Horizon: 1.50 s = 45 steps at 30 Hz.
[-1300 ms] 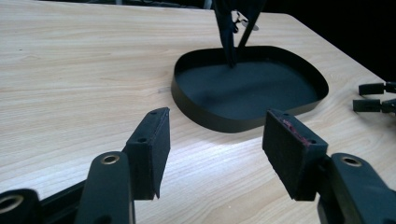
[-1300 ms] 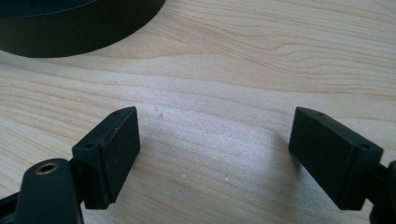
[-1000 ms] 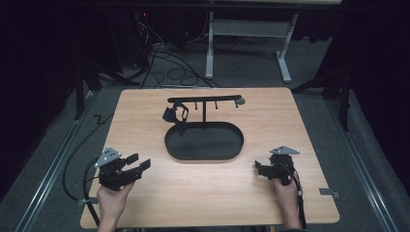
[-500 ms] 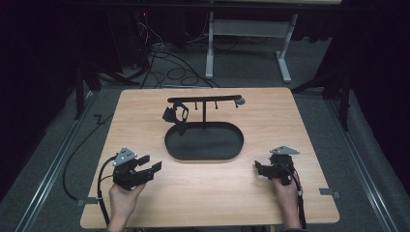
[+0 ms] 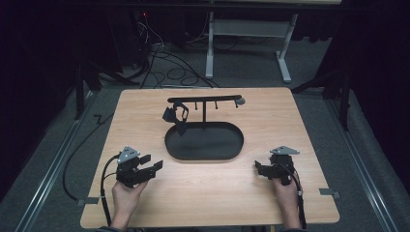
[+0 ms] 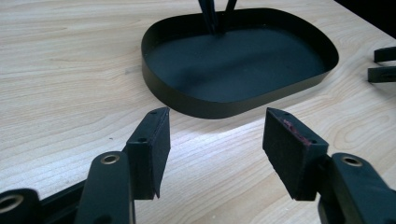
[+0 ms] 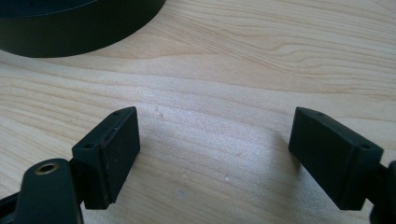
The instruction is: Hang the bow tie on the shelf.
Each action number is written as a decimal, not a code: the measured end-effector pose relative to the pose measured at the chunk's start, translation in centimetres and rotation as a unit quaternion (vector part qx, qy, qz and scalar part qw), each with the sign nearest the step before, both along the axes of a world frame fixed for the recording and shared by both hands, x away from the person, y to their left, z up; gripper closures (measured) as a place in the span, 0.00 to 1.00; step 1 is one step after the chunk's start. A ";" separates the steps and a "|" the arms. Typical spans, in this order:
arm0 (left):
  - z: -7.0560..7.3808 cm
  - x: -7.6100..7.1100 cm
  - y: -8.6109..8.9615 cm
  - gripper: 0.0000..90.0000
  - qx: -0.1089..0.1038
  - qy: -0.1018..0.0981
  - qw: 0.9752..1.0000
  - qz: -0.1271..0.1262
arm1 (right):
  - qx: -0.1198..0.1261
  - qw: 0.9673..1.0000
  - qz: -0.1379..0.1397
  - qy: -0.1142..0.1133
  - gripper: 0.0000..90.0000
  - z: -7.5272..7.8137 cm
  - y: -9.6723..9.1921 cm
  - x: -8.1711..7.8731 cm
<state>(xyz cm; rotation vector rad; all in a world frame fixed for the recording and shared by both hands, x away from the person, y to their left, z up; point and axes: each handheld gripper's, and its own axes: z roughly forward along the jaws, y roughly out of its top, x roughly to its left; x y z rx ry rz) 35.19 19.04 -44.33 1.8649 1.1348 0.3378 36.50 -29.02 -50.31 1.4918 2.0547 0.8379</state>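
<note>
Your high view sits above your side of the table (image 5: 290, 203), looking forward and down, far enough back to take in the whole tabletop and the floor beyond its far edge. Your left gripper (image 5: 153, 167) carries a camera low over the wood near the front left corner, facing along its jaws toward the black tray (image 6: 187, 93) at the middle, close enough that the tray spans most of the frame. The camera on your right gripper (image 5: 257, 168) rides closer still to the wood near the front right corner and catches the tray's wall (image 7: 70, 32) at its top left. All three views share that tray and the wood beside it.
</note>
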 end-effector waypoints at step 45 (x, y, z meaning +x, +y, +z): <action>-3.9 2.7 -0.1 0.48 0.041 0.038 0.998 0.026 | 0.000 1.000 0.000 0.000 0.19 0.0 0.0 0.0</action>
